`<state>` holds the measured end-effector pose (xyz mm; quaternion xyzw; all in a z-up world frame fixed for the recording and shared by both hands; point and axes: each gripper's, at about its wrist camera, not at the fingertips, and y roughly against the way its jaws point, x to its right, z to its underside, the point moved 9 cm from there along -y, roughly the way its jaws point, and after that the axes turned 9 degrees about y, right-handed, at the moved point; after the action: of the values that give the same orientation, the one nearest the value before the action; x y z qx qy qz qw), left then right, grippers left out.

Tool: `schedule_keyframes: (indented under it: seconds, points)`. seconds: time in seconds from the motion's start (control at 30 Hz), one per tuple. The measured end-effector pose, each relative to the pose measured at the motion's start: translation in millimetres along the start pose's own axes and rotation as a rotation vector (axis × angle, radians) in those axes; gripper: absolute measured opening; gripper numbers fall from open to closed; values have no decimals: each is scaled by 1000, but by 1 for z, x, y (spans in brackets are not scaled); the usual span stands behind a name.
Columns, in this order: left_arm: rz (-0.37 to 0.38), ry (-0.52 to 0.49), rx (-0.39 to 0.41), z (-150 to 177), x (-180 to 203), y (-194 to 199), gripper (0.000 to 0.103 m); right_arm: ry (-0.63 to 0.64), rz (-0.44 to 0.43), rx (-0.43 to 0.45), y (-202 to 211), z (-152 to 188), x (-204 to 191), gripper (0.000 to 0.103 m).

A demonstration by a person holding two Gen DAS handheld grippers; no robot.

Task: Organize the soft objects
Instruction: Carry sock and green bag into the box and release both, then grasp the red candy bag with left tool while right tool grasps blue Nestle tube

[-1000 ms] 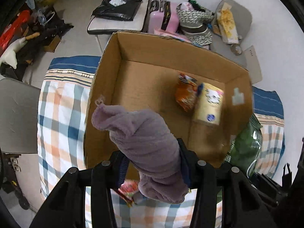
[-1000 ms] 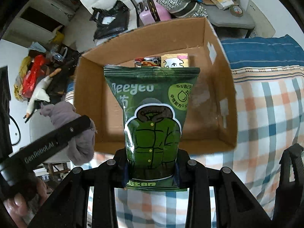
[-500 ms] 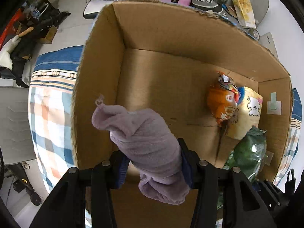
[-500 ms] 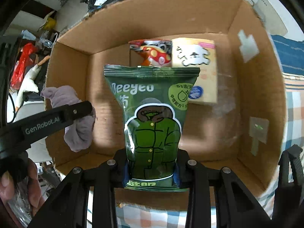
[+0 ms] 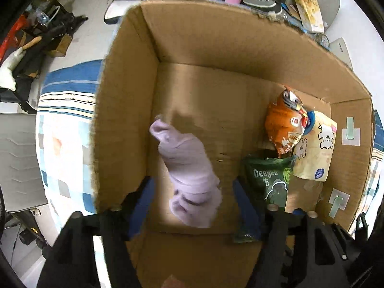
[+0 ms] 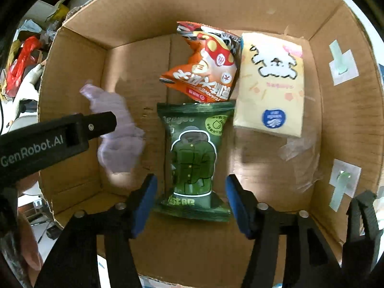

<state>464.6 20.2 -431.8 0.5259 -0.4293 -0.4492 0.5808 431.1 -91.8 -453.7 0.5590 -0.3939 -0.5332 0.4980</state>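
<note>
Sock, lilac and bunched, sits between my left tongs, whose pads are spread wide and touch it on neither side; motion blur keeps me from telling whether it rests on the floor of the box or hangs just above it. It is in the left half of the box, near the left wall. In the right wrist view I see the sock blurred beside the black finger of the left tongs, which reaches in over the left wall.

My right tongs are open too, blue pads standing clear of the green pouch on both sides. The pouch lies in the middle of the box floor, its bottom seam towards the near wall. Its top edge touches the orange snack bag, which lies crumpled towards the far wall. Just right of both lies the yellow pack, close to the right wall. Taped patches show on that right wall.

The box stands on a checked cloth.
</note>
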Motion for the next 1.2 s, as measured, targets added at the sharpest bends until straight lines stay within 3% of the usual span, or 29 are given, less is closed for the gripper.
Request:
schedule_keyframes:
  seconds: [0.07, 0.2, 0.27, 0.73, 0.87, 0.97, 1.2]
  points:
    - [0, 0, 18, 1, -1, 7, 68, 0, 6, 13, 5, 0, 0, 63]
    - [3, -6, 49, 7, -1, 22, 90, 3, 23, 30, 13, 4, 5, 63]
    - [-12, -15, 77, 13, -3, 30, 95, 8, 48, 46, 20, 5, 6, 66]
    - [12, -30, 314, 66, -20, 108, 96, 13, 169, 200, 91, 39, 12, 100]
    - [7, -33, 376, 83, -21, 130, 96, 6, 200, 267, 120, 53, 14, 101]
    - [14, -31, 423, 94, -21, 149, 103, 9, 221, 316, 145, 64, 13, 101]
    - [26, -36, 511, 119, -18, 186, 103, 16, 231, 393, 186, 89, 7, 102]
